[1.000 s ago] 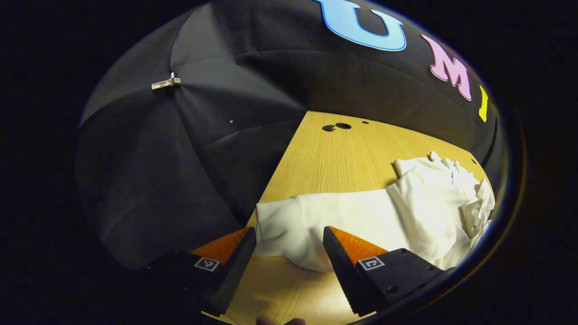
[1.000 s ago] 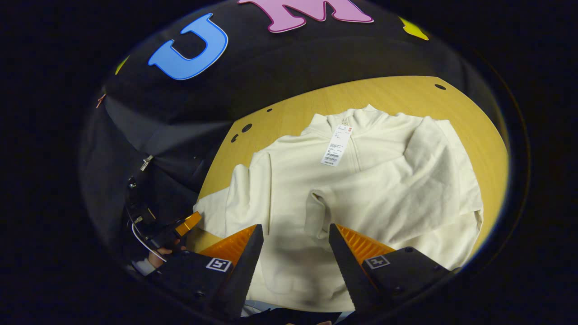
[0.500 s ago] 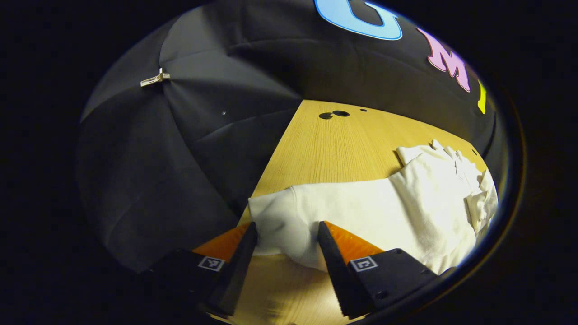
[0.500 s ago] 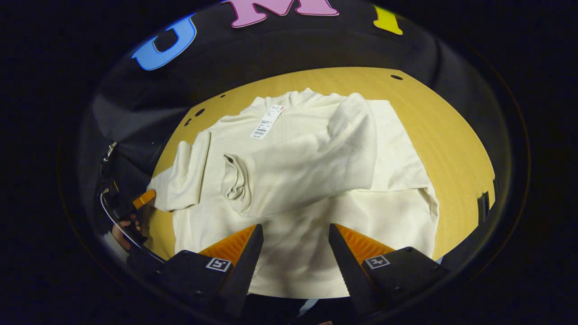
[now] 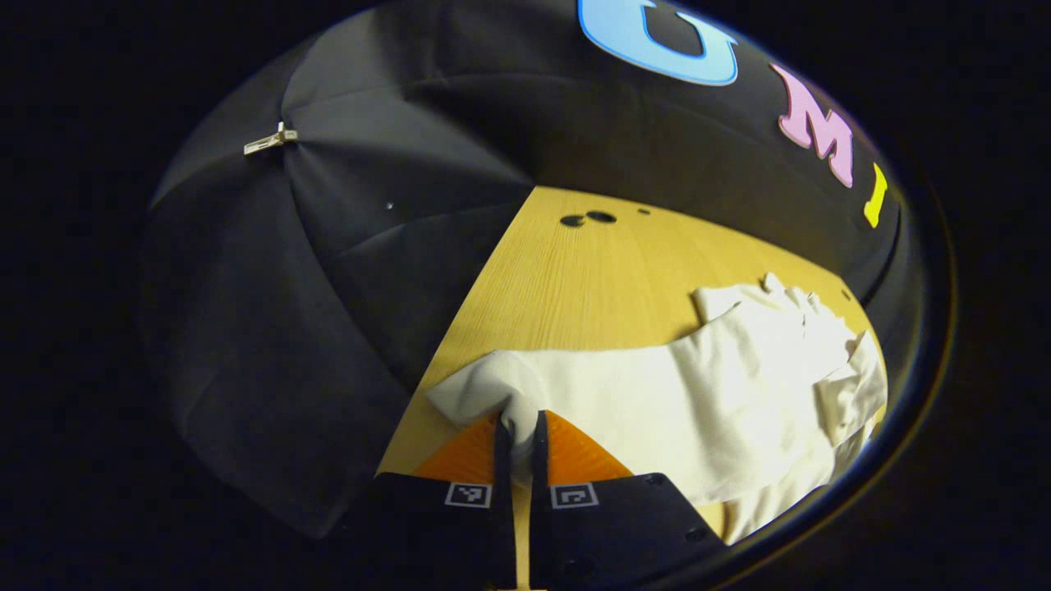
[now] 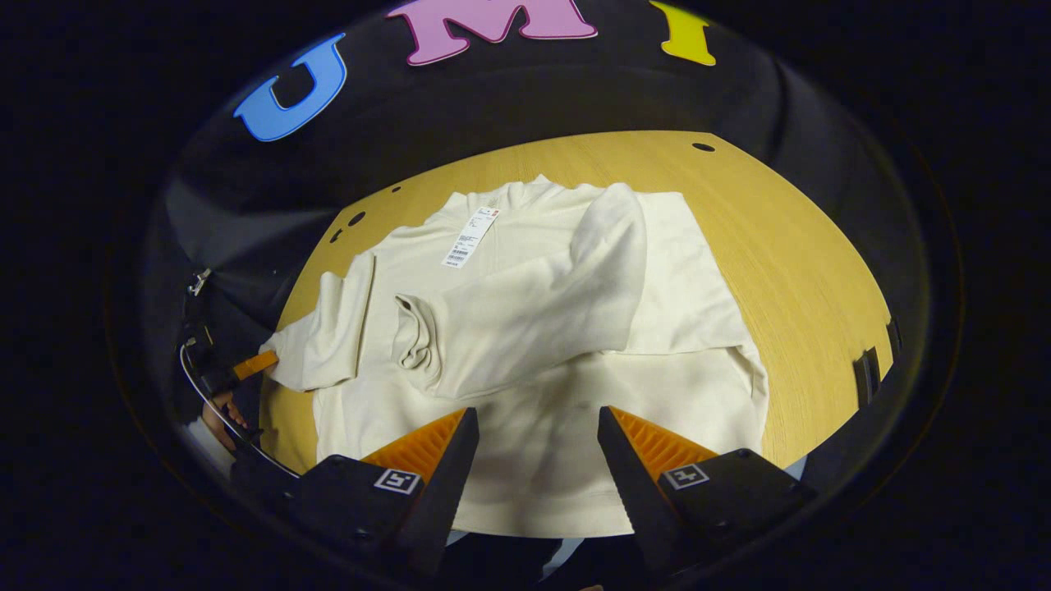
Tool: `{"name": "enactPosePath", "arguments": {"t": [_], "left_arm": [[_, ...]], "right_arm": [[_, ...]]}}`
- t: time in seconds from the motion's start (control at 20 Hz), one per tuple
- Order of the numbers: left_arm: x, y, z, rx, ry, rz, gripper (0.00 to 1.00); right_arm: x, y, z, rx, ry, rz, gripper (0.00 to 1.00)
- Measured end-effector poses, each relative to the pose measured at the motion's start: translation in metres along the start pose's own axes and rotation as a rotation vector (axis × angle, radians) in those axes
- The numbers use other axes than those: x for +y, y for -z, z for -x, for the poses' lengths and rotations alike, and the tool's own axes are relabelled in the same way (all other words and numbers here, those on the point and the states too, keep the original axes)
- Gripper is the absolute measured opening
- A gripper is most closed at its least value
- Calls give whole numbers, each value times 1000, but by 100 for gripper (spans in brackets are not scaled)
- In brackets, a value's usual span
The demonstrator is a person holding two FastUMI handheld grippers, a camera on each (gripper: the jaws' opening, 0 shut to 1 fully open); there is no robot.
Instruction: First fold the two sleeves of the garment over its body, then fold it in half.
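Note:
A cream long-sleeved garment (image 6: pixel 575 353) lies flat on the wooden table (image 6: pixel 788 246), collar at the far side with a paper tag (image 6: pixel 470 238) on it. One sleeve (image 6: pixel 525 312) lies folded across the body. The other sleeve (image 6: pixel 328 336) stretches out to the table's left edge. In the left gripper view, my left gripper (image 5: pixel 517 427) is shut on that sleeve's cuff (image 5: pixel 484 390). The right gripper view has the left gripper (image 6: pixel 246 365) at the same cuff, held by a hand (image 6: pixel 218 410). My right gripper (image 6: pixel 538 423) hangs open above the hem, holding nothing.
The black cloth wall (image 5: pixel 328 271) closes in behind and to the left of the table. Small dark holes (image 5: pixel 587 218) mark the table's far corner. Bare wood (image 6: pixel 821 287) runs to the right of the garment up to the table edge.
My left gripper has closed on the outstretched sleeve's cuff. My right gripper has drawn back and risen from the garment, still open, leaving the other sleeve lying across the body.

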State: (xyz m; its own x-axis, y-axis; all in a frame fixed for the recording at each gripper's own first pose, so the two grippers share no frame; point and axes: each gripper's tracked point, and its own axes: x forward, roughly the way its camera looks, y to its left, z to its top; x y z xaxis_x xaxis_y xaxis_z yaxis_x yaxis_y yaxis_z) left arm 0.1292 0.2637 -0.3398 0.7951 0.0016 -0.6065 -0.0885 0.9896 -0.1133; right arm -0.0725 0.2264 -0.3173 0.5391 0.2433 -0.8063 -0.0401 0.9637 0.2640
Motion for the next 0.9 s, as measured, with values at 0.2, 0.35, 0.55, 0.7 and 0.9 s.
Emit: {"name": "enactPosePath", "arguments": {"t": [0.2,0.35,0.55,0.7,0.9], "left_arm": [[-38,-23,34,-77,36,-20,12],[-77,-33,55,-114,90,-24,7],[-136,-39,72,-124,158,4,12],[-179,-46,76,-142,188,-6,12],[-238,-51,80,-142,229,-8,12]], "right_arm": [[-20,-6,6,-10,4,-32,90],[-42,-10,10,-25,21,-56,90],[-74,-14,14,-32,42,-60,90],[-95,-18,15,-35,47,-71,91],[-121,-21,12,-31,36,-91,90]]}}
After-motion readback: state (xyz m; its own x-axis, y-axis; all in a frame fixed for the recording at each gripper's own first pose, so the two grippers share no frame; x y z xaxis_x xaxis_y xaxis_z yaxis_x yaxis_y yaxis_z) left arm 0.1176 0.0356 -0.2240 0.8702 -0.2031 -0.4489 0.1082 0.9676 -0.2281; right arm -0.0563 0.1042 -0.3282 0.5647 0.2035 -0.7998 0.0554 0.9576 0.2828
